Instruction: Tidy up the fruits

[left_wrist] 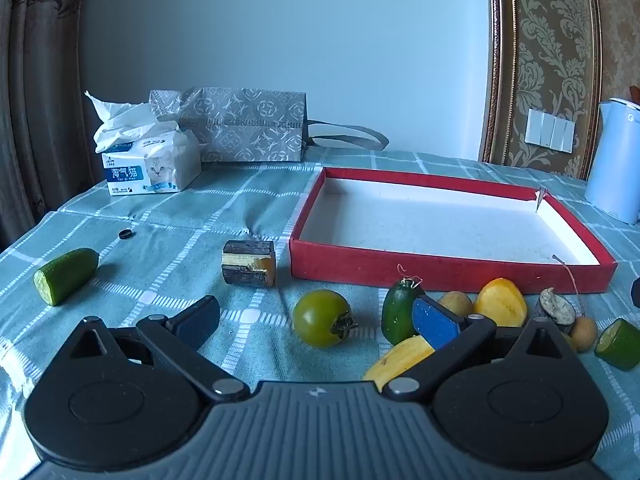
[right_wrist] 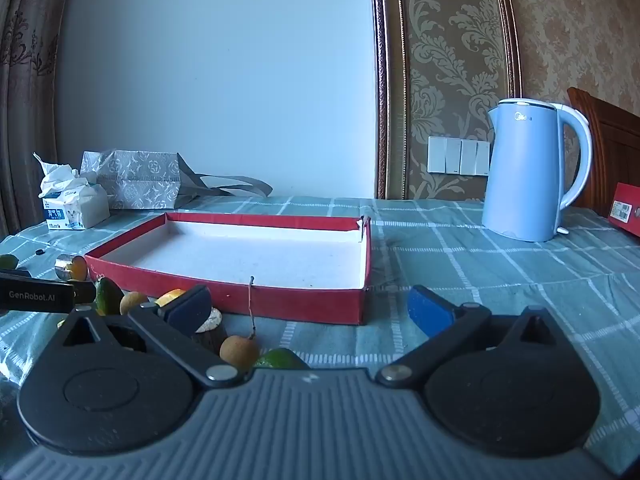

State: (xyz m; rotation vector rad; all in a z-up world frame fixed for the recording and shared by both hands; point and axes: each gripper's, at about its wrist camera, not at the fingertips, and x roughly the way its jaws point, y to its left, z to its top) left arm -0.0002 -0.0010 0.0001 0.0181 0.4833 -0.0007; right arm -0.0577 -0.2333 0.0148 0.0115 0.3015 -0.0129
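A shallow red box [left_wrist: 448, 272] [right_wrist: 248, 302] with a white floor lies on the checked cloth. In front of it sit a green tomato [left_wrist: 322, 323], a dark green fruit [left_wrist: 396, 312], yellow pieces [left_wrist: 500, 302] [left_wrist: 400, 360], a small brown longan [left_wrist: 456, 303] [right_wrist: 239, 351], a cut sugarcane piece [left_wrist: 249, 263] and cucumber ends [left_wrist: 66, 276] [left_wrist: 618, 344]. My left gripper [left_wrist: 316, 322] is open, its fingers wide on either side of the tomato. My right gripper [right_wrist: 310, 310] is open and holds nothing, just before the box's near wall.
A tissue pack [left_wrist: 150, 164] and a patterned grey bag [left_wrist: 244, 124] stand at the back left. A blue kettle [right_wrist: 528, 168] stands at the right, with a red carton [right_wrist: 626, 210] beyond it. A small black ring [left_wrist: 125, 234] lies on the cloth.
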